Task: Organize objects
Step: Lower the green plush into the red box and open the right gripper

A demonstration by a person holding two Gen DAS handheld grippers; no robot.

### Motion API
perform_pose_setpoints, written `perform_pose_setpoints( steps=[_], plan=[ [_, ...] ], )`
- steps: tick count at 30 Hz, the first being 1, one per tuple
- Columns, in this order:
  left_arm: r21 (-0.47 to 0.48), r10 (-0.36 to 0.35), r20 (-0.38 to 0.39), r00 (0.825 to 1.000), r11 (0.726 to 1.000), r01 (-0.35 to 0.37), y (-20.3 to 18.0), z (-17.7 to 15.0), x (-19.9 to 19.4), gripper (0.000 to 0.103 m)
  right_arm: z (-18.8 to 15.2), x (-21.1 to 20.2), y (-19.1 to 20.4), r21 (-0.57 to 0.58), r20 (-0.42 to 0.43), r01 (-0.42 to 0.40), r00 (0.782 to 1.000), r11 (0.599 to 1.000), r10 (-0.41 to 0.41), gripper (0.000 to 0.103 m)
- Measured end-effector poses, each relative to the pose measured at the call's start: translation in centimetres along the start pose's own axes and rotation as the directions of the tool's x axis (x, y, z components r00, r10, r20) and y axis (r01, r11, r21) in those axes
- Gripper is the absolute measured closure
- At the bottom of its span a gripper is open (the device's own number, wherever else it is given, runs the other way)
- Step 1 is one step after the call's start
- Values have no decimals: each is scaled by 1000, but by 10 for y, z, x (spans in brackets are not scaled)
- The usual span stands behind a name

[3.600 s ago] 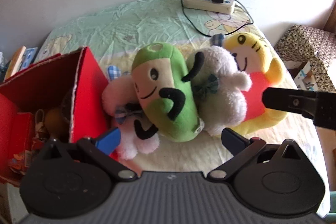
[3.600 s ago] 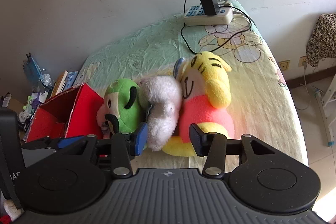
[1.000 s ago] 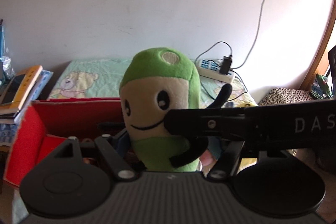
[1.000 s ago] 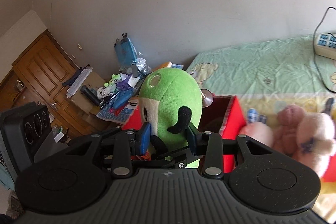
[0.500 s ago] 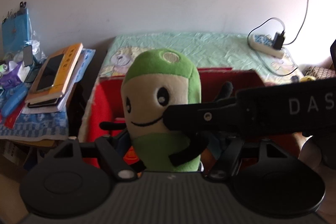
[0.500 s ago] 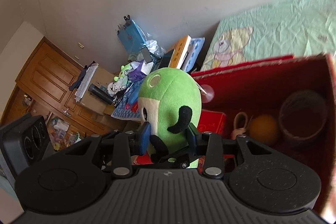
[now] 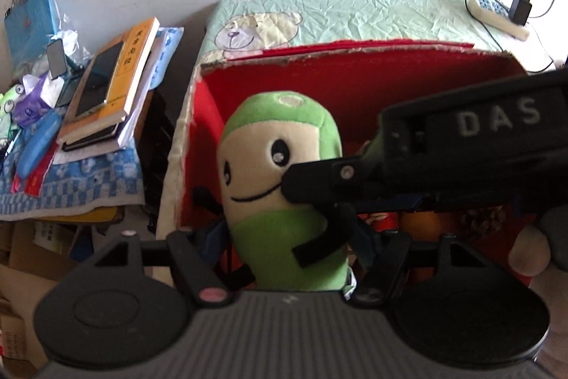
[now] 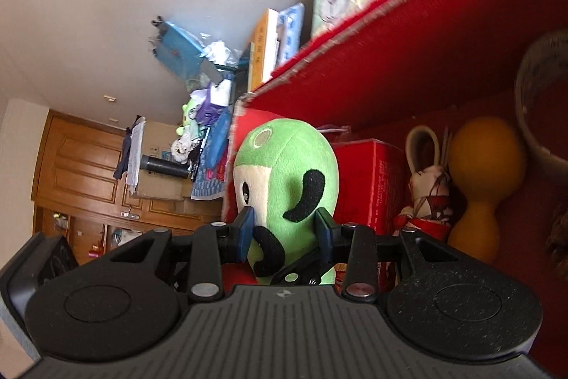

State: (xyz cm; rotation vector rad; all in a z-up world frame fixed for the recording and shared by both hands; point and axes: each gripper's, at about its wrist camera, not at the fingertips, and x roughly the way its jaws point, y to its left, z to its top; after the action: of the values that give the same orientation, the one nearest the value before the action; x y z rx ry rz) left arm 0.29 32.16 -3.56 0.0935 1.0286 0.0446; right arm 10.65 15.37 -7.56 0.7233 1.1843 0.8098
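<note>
A green and cream plush toy (image 7: 280,187) with black arms is held upright over the open red box (image 7: 355,77). My left gripper (image 7: 287,247) is shut on its lower body. My right gripper (image 8: 284,233) is shut on it too, its blue pads (image 8: 245,229) pressing the toy (image 8: 287,173) from both sides; its black body crosses the left wrist view (image 7: 443,151). The toy sits at the left end of the box (image 8: 408,59), low inside its walls.
Inside the box lie a small red carton (image 8: 369,180), a rabbit figure (image 8: 429,190), an orange gourd shape (image 8: 486,166) and a round container (image 8: 543,95). Books (image 7: 113,84) and clutter stack left of the box. A power strip (image 7: 497,13) lies on the bed sheet (image 7: 337,9).
Both grippers carried the plush from the bed over to the red box and have lowered it in between the walls. Their grip has not changed.
</note>
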Motion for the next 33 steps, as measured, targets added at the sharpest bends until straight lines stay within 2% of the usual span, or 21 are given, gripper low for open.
perform_pose_setpoints(
  steps=[8, 12, 17, 25, 30, 33],
  plan=[
    [23, 47, -19, 999, 999, -46, -1, 1, 0, 28, 1, 5, -14, 96, -15, 12, 1000, 995, -11, 61],
    [42, 68, -9, 998, 997, -68, -3, -1, -5, 28, 0, 9, -13, 87, -23, 16, 1000, 996, -14, 59],
    [17, 68, 11, 998, 998, -68, 2, -2, -15, 27, -1, 14, -10, 80, -45, 26, 999, 996, -23, 56],
    [-7, 51, 26, 998, 999, -51, 5, -5, -20, 26, -3, 8, 4, -54, -9, 93, 996, 994, -93, 54],
    [-28, 37, 44, 998, 999, -36, 4, -8, -25, 25, -6, 3, 18, -145, 40, 144, 989, 979, -140, 47],
    [-37, 41, 59, 997, 999, -39, 0, -9, -31, 18, -9, -6, 22, -182, 75, 178, 983, 967, -167, 45]
  ],
)
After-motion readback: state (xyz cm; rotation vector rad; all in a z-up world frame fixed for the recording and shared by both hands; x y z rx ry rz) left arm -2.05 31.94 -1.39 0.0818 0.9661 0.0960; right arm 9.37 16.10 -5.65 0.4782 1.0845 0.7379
